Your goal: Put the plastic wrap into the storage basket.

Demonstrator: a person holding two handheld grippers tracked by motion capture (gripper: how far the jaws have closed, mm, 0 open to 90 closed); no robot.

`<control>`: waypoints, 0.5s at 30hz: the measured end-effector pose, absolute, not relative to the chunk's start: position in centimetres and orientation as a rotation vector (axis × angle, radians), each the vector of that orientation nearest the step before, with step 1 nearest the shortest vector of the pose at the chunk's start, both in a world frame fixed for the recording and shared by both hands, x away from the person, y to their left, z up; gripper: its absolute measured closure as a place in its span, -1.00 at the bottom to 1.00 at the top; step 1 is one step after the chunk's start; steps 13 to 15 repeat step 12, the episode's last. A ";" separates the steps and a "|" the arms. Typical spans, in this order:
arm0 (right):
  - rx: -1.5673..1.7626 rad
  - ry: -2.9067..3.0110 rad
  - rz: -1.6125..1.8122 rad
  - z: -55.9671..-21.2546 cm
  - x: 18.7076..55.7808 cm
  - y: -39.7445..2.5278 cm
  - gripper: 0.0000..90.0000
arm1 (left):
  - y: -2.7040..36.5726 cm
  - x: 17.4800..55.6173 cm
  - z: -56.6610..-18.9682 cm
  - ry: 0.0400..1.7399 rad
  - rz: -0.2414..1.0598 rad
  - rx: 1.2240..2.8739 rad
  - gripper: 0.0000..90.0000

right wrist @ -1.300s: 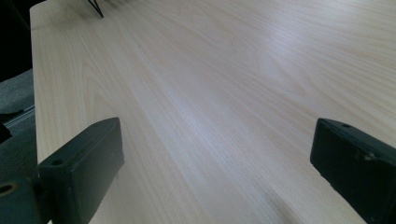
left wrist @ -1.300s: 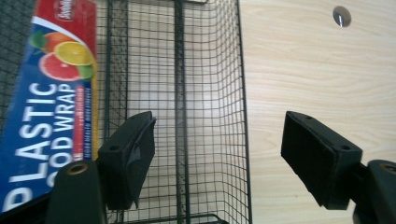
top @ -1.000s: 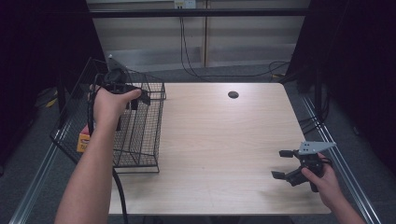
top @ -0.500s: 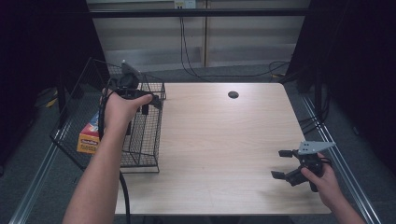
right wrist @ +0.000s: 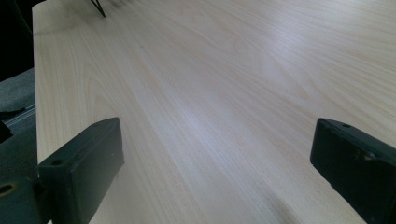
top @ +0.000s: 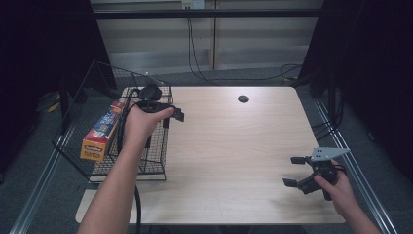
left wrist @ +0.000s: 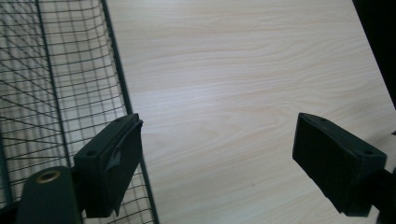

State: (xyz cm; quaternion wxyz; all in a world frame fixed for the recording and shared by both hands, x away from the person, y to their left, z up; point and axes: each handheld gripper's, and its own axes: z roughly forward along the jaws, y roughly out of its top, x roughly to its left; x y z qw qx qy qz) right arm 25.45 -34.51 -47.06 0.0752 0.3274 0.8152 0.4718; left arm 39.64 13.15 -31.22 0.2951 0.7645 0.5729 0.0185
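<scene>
A black wire basket [top: 154, 155] stands at the table's left edge, its mesh [left wrist: 56, 93] also filling the left of the left gripper view. An orange and yellow box [top: 102, 131] lies inside it along the left wall. My left gripper [top: 173, 118] hovers over the basket's right rim and the table beside it. In the left gripper view it [left wrist: 217, 172] is open with bare wood between the jaws. My right gripper [top: 291, 170] rests low near the table's front right corner, pointing left. It [right wrist: 217, 172] is open and empty.
The light wooden table [top: 234, 146] has a dark round hole [top: 243, 99] near its back edge. Black cables [top: 204, 63] hang and trail on the floor behind the table. A metal rail [top: 360, 170] runs along the right side.
My left hand and gripper moved right, from over the basket to its right rim. The box in the basket now shows more fully. The right gripper stayed still.
</scene>
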 end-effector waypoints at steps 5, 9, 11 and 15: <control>0.980 2.444 1.416 -47.0 25.4 -34.5 -0.95 | 12.6 39.5 -31.8 1.501 0.044 2.052 -0.69; 0.984 2.437 1.415 -47.0 25.4 -34.5 -0.95 | 12.0 39.3 -32.5 1.481 0.048 2.059 -0.72; 0.982 2.436 1.416 -47.0 25.5 -34.5 -0.95 | 11.9 39.2 -32.7 1.466 0.045 2.073 -0.74; 0.983 2.436 1.414 -47.1 25.5 -34.5 -0.95 | 11.8 39.2 -32.9 1.464 0.046 2.075 -0.74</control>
